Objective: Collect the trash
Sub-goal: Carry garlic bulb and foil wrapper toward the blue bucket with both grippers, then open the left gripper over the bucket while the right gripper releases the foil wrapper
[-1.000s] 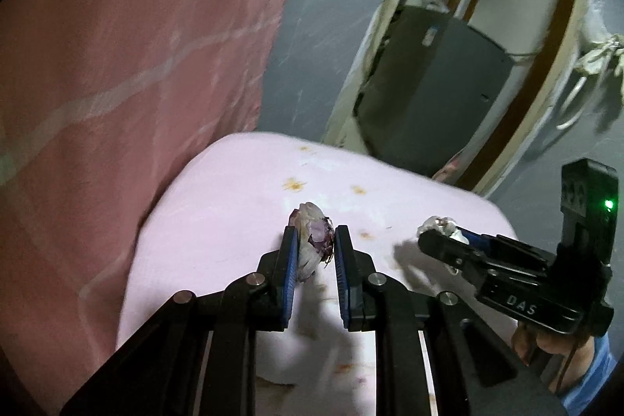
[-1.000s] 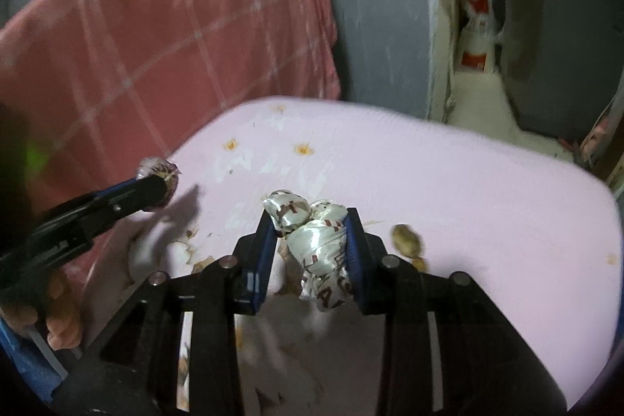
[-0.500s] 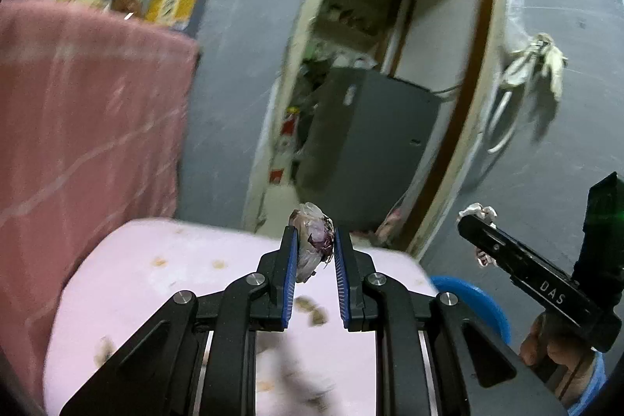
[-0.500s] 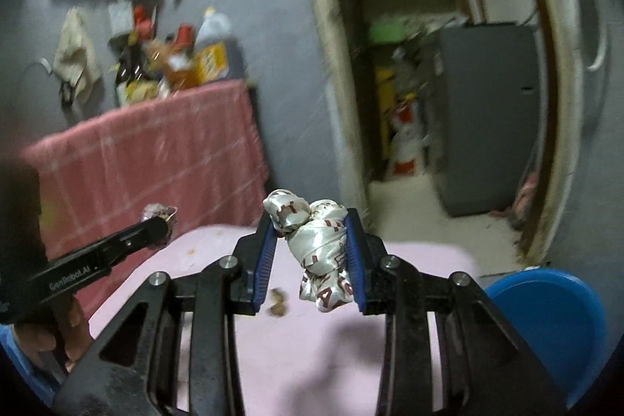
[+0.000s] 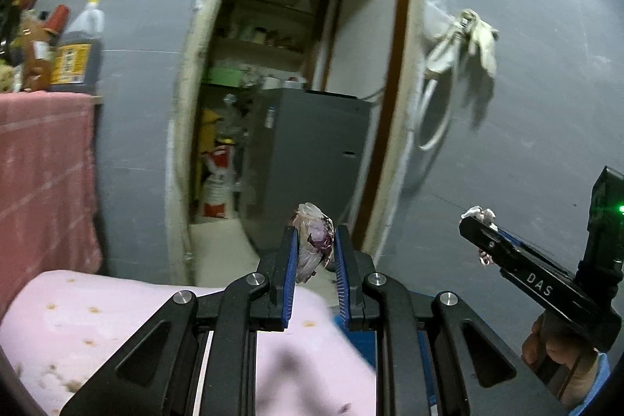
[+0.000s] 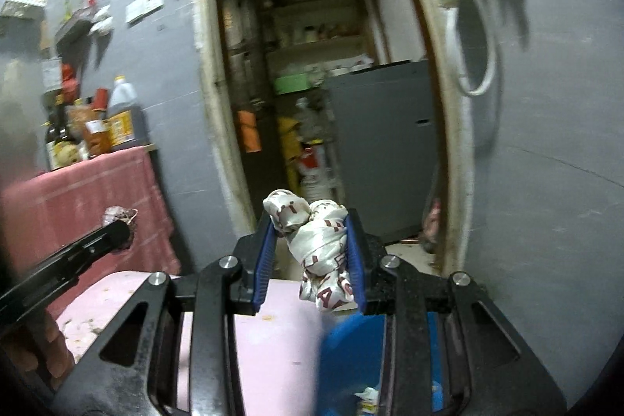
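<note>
Two pairs of tongs, each carrying one piece of trash, are raised above the near edge of the pink padded bench [image 5: 117, 318]. Left tongs [image 5: 315, 252]: blue pads pressed together on a small purplish-white papery scrap of vegetable skin [image 5: 312, 244], which stands up between the tips, above the bench edge. Right tongs [image 6: 312, 244]: pads pinching a knotted white plastic wrapper with dark red lettering [image 6: 318, 240], its tail hanging below the tips; seen from the left wrist, these tongs lie to the right of the bench and beyond its edge. Blue round plastic bin [image 6: 351, 357]: directly beside the bench's right end and lower than its top, with a scrap of trash inside. Handling, as judged: both pieces look very light and soft; the skin is thin, crumbly and likely to flake if squeezed harder, so a mid-body pinch suits it. The wrapper is slick, springy film and may slide, so the knotted bulk is the surest hold. Neither should need much force, and each should fall freely once over the bin.
</note>
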Tool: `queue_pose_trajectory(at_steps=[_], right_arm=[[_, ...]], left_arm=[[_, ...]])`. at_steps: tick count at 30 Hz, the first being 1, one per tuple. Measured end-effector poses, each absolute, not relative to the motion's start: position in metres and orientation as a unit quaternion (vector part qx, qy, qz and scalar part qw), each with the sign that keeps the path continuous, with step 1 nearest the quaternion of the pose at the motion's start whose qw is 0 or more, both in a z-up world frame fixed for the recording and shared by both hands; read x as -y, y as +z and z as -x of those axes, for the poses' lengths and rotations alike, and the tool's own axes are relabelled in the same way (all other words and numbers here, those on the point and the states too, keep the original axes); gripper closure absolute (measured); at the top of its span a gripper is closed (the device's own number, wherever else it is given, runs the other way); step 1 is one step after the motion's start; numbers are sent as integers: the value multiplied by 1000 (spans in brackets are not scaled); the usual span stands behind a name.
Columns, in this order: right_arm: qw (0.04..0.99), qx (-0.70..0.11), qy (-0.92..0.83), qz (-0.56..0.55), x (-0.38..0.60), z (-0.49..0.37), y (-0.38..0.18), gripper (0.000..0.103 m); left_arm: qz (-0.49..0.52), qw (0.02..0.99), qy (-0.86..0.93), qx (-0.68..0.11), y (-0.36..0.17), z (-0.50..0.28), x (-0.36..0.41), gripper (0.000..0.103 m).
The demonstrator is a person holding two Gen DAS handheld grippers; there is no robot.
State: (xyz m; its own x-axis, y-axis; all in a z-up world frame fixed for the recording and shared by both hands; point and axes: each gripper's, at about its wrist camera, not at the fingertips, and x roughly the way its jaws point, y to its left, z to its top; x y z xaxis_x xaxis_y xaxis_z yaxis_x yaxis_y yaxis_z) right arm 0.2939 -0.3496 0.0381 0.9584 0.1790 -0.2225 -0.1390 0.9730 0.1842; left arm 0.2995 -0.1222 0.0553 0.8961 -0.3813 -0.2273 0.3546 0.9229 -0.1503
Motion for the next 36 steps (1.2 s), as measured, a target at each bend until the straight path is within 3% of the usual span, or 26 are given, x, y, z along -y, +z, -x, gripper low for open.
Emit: queue_pose_trajectory(at_steps=[19, 29, 32, 34, 36], right_arm=[[962, -214, 15, -167, 456, -322, -25, 69], [951, -256, 24, -174, 457, -336, -37, 58], [951, -257, 23, -171, 454, -336, -37, 52], [951, -256, 24, -171, 452, -336, -36, 50], [952, -252, 25, -172, 451, -335, -35, 47]], left_arm=[[41, 929, -254, -267, 10, -362, 248, 88], [40, 920, -239, -309, -6, -370, 249, 87], [39, 920, -230, -316, -7, -370, 242, 81], [41, 922, -222, -314, -6, -369, 234, 70], [49, 925, -215, -310, -3, -368, 224, 68]])
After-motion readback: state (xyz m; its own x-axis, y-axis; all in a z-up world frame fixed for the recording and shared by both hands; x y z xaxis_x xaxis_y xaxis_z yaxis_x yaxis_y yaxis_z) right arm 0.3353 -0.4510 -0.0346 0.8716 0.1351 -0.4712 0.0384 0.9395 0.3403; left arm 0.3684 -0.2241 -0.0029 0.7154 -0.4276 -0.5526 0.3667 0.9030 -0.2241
